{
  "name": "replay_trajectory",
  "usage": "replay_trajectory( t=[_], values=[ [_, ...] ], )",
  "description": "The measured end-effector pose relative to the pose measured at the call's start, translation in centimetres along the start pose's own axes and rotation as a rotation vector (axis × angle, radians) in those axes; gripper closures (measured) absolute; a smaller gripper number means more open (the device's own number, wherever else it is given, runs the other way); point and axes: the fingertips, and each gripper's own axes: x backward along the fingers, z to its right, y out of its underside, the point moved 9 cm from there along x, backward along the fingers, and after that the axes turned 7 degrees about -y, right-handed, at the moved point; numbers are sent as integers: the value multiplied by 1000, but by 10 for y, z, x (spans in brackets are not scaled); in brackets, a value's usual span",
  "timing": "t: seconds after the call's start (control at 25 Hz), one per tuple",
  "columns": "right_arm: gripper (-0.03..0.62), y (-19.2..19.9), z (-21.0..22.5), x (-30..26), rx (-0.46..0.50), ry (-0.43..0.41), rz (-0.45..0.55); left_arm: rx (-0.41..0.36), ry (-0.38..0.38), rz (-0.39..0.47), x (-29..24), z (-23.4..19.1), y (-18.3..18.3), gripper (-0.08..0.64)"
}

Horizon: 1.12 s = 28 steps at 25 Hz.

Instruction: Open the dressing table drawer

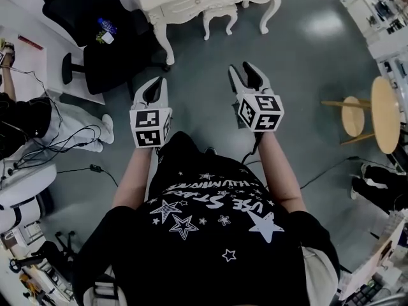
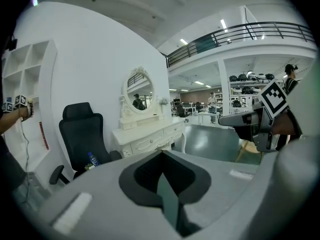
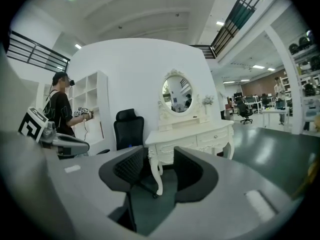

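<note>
The task is at its approach: the dressing table [image 1: 205,0] stands against the white wall, well apart from both grippers, with its drawers [image 3: 215,134] all flush in the front. The left gripper [image 1: 155,83] has its fingers brought together with nothing between them, while the right gripper [image 1: 246,70] has its fingers spread around empty air, the table's front leg showing through the gap. The right one looks better placed to take a drawer knob, so walking forward and lowering it to drawer height seems the sensible move. It should keep clear of the black office chair [image 1: 105,53] just beside the table's left end. The knobs are small, so the fingers should line up squarely on 1 before closing, then pull straight out.
</note>
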Motion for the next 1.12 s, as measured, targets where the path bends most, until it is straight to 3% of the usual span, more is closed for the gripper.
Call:
replay_trajectory(
  t=[0.08,0.16,0.2,0.52,0.84,1.12],
  values=[
    [295,3,3,-8,-16,-14,-8,-1,-7,-2,-3,-1,2,559],
    [135,6,7,-23,-34,-26,-31,-1,-19,-4,-10,-6,4,559],
    [101,7,9,-32,-37,-30,-43,3,-25,-8,-15,-11,5,559],
    [92,-5,39,-136,-38,-15,-106,54,-33,-29,-117,-67,-5,559],
    [103,-55,62,-280,-41,-2,-123,59,-19,-18,-241,-153,-53,559],
    [110,-96,60,-385,-34,-10,-118,63,-25,-23,-305,-226,-79,559]
  ],
)
